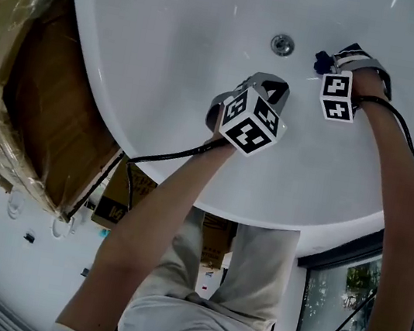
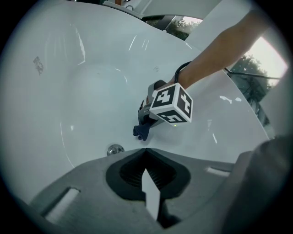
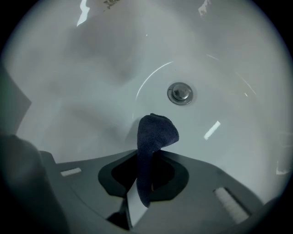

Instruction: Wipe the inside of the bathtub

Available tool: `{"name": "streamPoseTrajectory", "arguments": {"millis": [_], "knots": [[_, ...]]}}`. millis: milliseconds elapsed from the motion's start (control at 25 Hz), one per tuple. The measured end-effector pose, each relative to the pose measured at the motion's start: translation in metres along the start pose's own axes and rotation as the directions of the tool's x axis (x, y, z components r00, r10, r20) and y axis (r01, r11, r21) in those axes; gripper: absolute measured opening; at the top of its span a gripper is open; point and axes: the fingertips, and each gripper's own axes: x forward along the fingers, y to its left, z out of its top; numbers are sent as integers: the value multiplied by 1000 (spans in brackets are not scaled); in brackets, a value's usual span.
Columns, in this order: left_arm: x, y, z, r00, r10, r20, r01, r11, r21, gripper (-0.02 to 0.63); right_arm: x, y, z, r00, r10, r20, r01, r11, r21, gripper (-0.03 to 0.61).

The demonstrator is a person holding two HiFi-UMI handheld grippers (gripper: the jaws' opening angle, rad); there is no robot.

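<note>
One dark cloth (image 3: 155,132) clamped in right tongs (image 3: 145,157) near drain (image 3: 180,93); left tongs (image 2: 146,157) together.

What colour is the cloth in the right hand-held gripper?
Dark navy cloth; clearest in right gripper view.

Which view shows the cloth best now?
The right gripper view: the cloth fills the centre, pinched in the right gripper. The left gripper view shows a small dark tuft; the head view only a sliver.

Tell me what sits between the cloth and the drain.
Nothing: only bare tub floor separates the cloth from the drain, seen in the right gripper view.
</note>
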Motion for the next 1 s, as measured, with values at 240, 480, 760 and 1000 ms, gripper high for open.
{"name": "streamPoseTrajectory", "arguments": {"millis": [240,480,760,1000], "knots": [[13,5,2,1000,0,2,0,1000,-13,-5,19,7,-11,996,69,-48,-70,997,-17,49],[17,-7,3,1000,-15,1,15,1000,-3,-5,26,26,-18,987,133,-86,-133,991,13,49],[14,-13,1,1000,-12,-5,12,1000,1,-5,21,37,-18,985,155,-73,-155,988,15,49],[8,-15,8,1000,-2,7,2,1000,2,-5,10,46,-16,983,164,-80,-165,986,-1,49]]}}
